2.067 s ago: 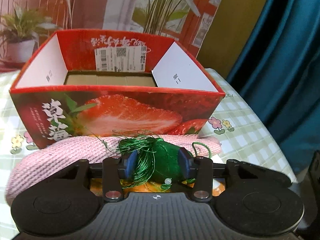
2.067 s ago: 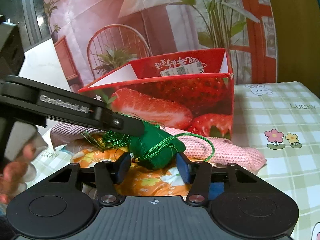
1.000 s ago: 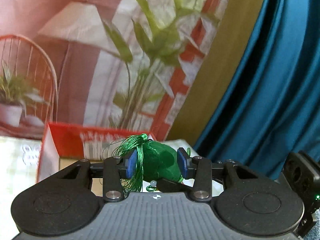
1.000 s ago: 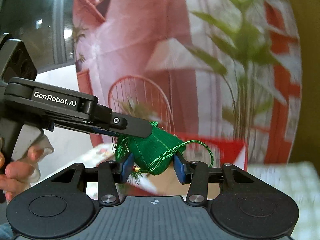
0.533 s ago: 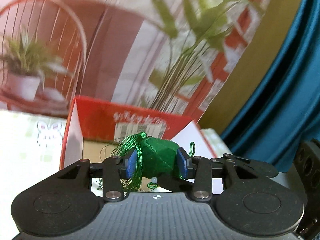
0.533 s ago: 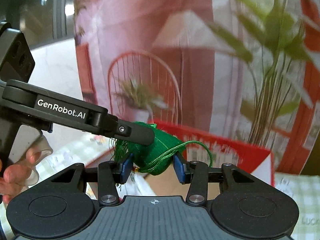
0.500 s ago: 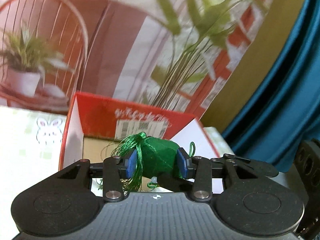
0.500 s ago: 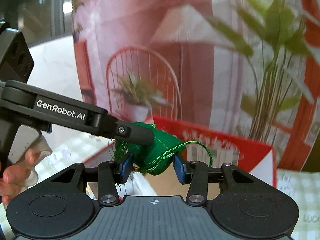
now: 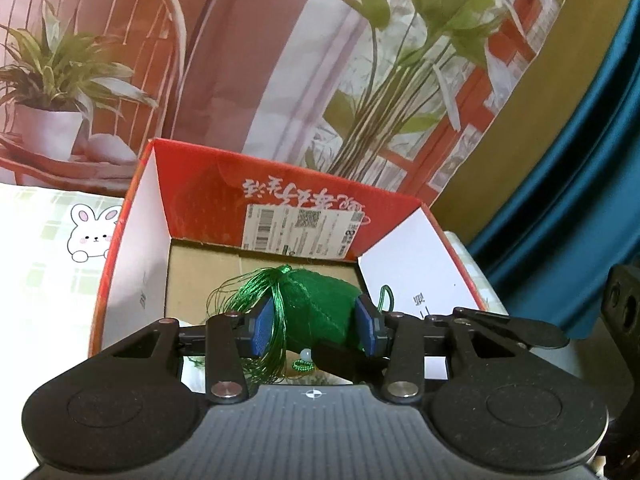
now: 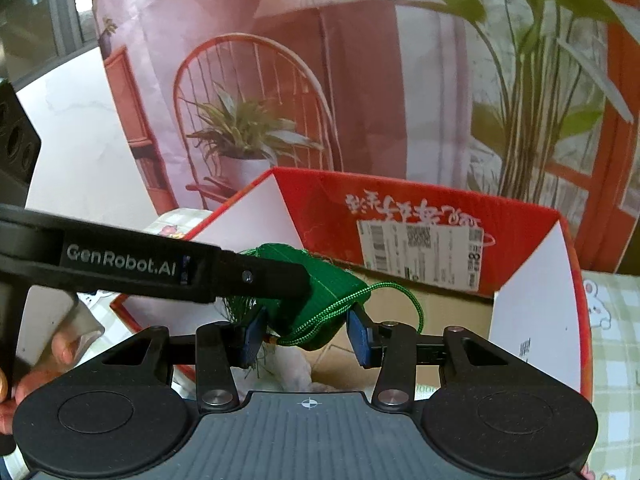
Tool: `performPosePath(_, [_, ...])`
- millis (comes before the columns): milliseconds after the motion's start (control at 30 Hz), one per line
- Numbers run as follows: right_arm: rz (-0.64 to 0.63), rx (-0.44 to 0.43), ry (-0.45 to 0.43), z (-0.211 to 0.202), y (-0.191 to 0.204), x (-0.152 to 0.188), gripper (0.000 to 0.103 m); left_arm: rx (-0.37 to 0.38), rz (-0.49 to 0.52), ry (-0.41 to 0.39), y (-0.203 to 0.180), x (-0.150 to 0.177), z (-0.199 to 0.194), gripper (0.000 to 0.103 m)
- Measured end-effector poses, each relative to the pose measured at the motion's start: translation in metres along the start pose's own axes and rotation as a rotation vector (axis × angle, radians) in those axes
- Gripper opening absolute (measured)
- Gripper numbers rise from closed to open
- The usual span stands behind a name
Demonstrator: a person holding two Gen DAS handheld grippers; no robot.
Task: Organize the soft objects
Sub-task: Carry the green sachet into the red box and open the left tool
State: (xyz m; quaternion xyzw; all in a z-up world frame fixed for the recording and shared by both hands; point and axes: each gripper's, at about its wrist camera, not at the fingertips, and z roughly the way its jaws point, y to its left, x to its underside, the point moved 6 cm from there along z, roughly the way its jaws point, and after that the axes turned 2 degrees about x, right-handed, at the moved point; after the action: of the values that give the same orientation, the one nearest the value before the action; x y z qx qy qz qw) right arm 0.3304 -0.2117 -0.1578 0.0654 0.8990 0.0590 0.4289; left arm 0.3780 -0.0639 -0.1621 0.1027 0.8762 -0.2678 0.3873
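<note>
hidden: box floor (image 9: pixel 200 276) mostly blocked by green pouch (image 9: pixel 320 312)
writing: "GenRobot.AI" on left gripper (image 10: pixel 280 280)
jaws: left gripper and right gripper (image 10: pixel 306 334) both pinching the pouch

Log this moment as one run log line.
object: green pouch | left gripper: shut on it | right gripper: shut on it | above: strawberry box

Green cloth pouch (image 9: pixel 320 312); glossy red cardboard box (image 9: pixel 192 196).

Green pouch (image 9: pixel 320 312), red strawberry-print box (image 9: pixel 192 168), green-checked tablecloth (image 9: pixel 44 248).
</note>
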Motion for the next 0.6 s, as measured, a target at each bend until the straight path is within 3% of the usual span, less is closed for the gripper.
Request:
performPosePath(233, [0.0, 0.069, 0.001, -0.009, -0.009, 0.004, 0.042, -0.03, 0.057, -0.006, -0.005, 0.006, -0.006, 0.051])
performPosePath(333, [-0.014, 0.108, -0.013, -0.018, -0.013, 0.005, 0.047, -0.055, 0.083, -0.038, -0.007, 0.006, -0.02, 0.056])
performPosePath(533, [-0.018, 0.15, -0.08, -0.046, -0.02, 0.009, 0.082, -0.144, 0.198, -0.133, -0.017, 0.009, -0.06, 0.09])
performPosePath(600, [-0.002, 0.152, -0.107, -0.057, -0.022, 0.011, 0.098, -0.179, 0.215, -0.157, -0.019, 0.012, -0.073, 0.098])
